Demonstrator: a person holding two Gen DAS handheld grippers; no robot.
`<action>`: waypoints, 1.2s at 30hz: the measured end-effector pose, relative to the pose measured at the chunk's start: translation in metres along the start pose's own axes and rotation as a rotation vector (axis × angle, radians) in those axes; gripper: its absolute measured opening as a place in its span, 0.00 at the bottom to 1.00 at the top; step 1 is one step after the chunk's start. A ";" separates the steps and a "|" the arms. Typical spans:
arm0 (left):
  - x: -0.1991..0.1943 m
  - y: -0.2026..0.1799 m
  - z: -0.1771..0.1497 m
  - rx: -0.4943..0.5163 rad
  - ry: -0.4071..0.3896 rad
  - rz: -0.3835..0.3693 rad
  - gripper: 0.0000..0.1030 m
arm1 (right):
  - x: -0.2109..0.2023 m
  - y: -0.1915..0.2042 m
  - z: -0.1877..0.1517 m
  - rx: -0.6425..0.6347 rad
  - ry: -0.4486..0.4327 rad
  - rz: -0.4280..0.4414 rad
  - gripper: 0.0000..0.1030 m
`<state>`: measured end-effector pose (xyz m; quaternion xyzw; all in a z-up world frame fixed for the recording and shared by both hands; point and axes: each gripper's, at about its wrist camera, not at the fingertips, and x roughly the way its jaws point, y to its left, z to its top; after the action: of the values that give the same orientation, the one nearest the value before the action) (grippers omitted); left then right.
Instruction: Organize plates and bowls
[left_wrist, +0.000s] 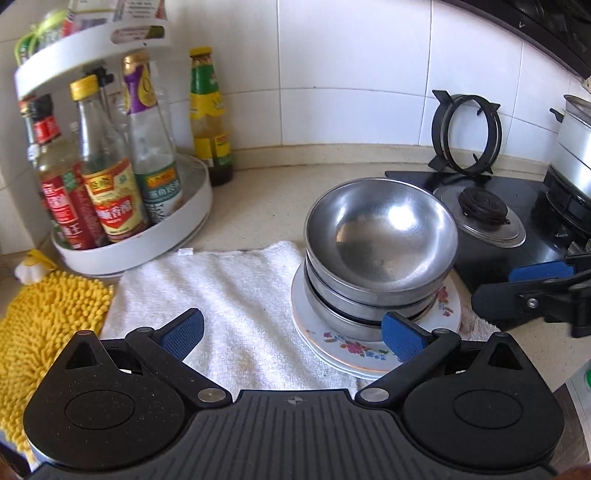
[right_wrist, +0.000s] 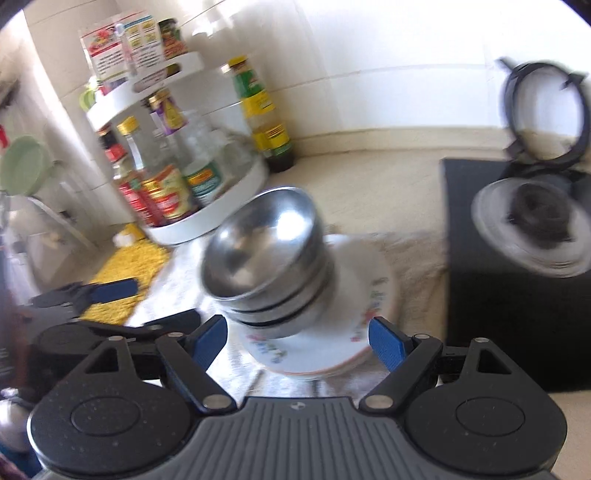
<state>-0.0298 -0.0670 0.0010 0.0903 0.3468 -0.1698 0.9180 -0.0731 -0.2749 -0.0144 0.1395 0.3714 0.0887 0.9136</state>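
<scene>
Both grippers spread wide, nothing held: left gripper (left_wrist: 293, 334) and right gripper (right_wrist: 297, 338) each face the steel bowls (left_wrist: 380, 236) nested on the floral plates (left_wrist: 354, 350), just ahead on the white towel (left_wrist: 229, 291). If the stack moves next, I'd pinch the plates' rim low from opposite sides and lift level, since those bowls look ready to slide.

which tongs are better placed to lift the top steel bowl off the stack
Probably the right tongs: they are open and the bowl stack sits centred between their pads. The left tongs are open too, but the stack lies off to their right, with mostly white towel between the pads.
</scene>
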 end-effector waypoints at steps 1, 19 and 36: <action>-0.003 -0.002 -0.002 -0.005 -0.006 0.008 1.00 | -0.001 0.000 -0.003 -0.002 -0.018 -0.031 0.83; -0.028 -0.018 -0.011 -0.042 -0.100 0.083 1.00 | -0.006 0.002 -0.029 0.089 -0.048 -0.065 0.85; -0.030 -0.009 -0.016 -0.093 -0.070 0.085 0.99 | -0.003 0.006 -0.031 0.094 -0.038 -0.039 0.85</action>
<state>-0.0638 -0.0637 0.0089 0.0564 0.3177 -0.1174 0.9392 -0.0969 -0.2643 -0.0316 0.1767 0.3606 0.0506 0.9144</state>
